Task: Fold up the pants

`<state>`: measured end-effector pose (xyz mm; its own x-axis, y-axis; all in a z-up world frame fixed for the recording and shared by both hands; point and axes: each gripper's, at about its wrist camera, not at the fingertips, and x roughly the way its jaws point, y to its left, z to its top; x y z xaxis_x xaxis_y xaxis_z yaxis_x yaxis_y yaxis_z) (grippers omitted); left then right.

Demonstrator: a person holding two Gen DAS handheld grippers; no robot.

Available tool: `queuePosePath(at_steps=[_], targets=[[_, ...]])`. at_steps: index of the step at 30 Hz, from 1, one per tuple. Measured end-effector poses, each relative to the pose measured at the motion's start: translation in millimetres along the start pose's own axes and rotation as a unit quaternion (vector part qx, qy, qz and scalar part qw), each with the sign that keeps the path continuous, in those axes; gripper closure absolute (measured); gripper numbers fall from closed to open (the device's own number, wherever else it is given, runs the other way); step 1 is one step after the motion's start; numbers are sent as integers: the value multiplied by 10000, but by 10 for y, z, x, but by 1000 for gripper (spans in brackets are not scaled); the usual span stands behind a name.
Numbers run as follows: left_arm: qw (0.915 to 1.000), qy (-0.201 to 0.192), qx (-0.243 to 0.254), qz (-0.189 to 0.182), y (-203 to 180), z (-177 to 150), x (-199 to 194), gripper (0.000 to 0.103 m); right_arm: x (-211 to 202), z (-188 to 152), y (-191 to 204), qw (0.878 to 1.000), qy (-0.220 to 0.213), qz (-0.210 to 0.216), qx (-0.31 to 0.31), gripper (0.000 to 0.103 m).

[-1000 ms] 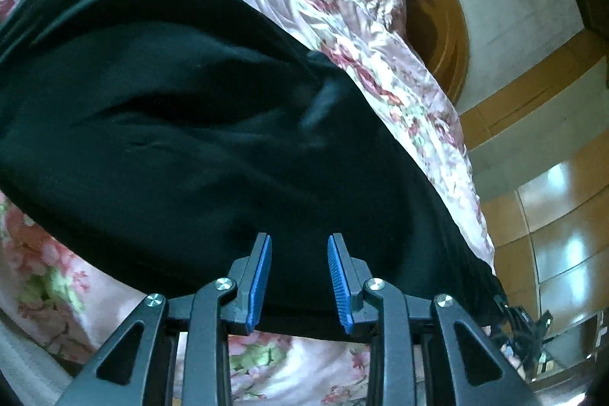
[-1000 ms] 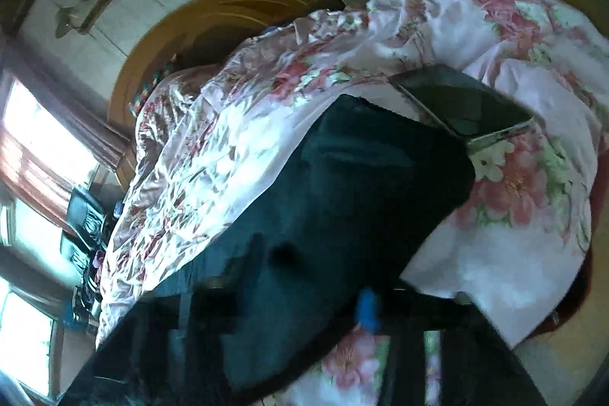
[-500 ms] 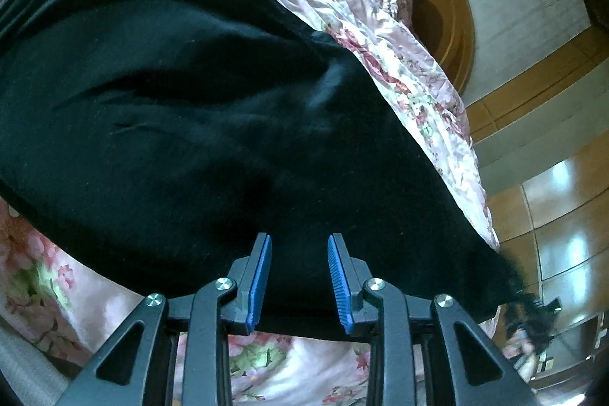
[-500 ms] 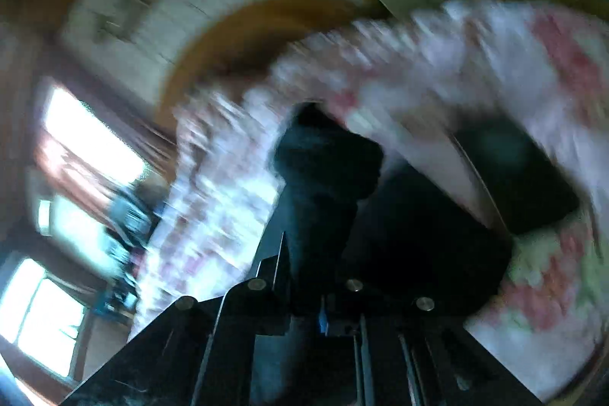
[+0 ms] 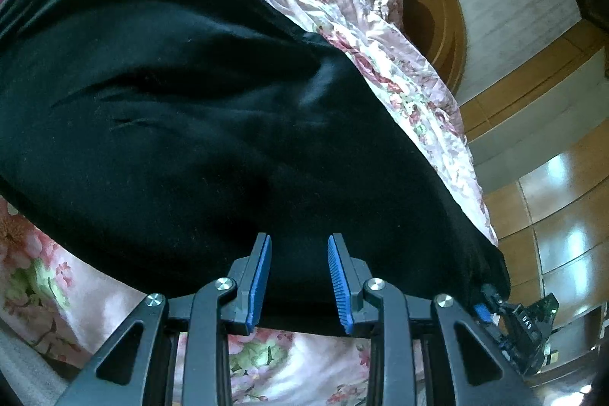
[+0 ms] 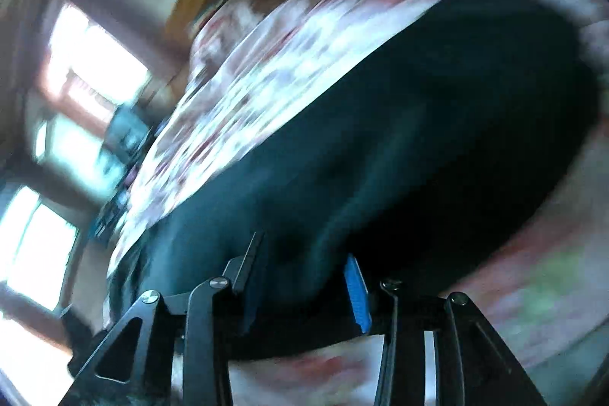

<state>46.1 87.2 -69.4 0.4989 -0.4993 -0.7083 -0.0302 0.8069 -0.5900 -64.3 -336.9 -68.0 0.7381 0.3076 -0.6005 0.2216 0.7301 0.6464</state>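
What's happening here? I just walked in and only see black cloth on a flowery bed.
A person is folding black pants on a floral bedspread, with a handheld gripper in each hand. The left gripper hangs over the near edge of the pants, jaws apart, gripping nothing. The right gripper, in a blurred view, is opening; dark cloth lies between its fingers, but the pads look clear of it. The pants lie spread out on the bed.

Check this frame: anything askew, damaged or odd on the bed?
Nothing damaged. The black pants lie spread on the floral bedspread with some wrinkles. The right wrist view is motion-blurred, so details there cannot be judged.
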Motion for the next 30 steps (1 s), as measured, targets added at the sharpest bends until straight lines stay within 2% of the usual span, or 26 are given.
queuePosePath(at_steps=[2, 5, 7, 10, 13, 16, 17, 19, 21, 23, 27, 30], targets=[[10000, 0, -30, -47, 5, -6, -1, 72, 149, -74, 112, 9998, 173, 79, 79, 57], [9999, -21, 131, 22, -61, -43, -8, 72, 266, -161, 168, 9981, 283, 306, 461, 57], [9995, -5, 310, 35, -146, -88, -20, 72, 266, -237, 196, 9961, 270, 469, 696, 59], [9988, 95, 443, -184, -274, -191, -19, 71, 255, -314, 138, 9885, 415, 784, 1226, 60], [9968, 205, 752, -167, -391, -281, 36, 67, 182, -485, 167, 9841, 489, 994, 1389, 59], [9954, 269, 920, 6, -451, -316, 94, 67, 221, -441, 211, 9854, 320, 1079, 1277, 40], [9952, 267, 943, 56, -462, -325, 104, 67, 249, -406, 227, 9861, 192, 1080, 1250, 38], [9942, 266, 1022, 194, -494, -335, 114, 67, 388, -357, 246, 9866, 293, 974, 1273, 39], [9934, 229, 1082, 298, -519, -337, 113, 67, 496, -328, 274, 9882, 354, 909, 1179, 51], [9925, 226, 1130, 404, -522, -358, 110, 67, 558, -307, 355, 9931, 427, 767, 778, 92], [9906, 176, 1208, 615, -482, -376, 95, 67, 408, -284, 502, 9968, 275, 741, 69, 95], [9904, 103, 1204, 678, -487, -369, 28, 67, 238, -263, 517, 9966, 326, 750, 73, 96]])
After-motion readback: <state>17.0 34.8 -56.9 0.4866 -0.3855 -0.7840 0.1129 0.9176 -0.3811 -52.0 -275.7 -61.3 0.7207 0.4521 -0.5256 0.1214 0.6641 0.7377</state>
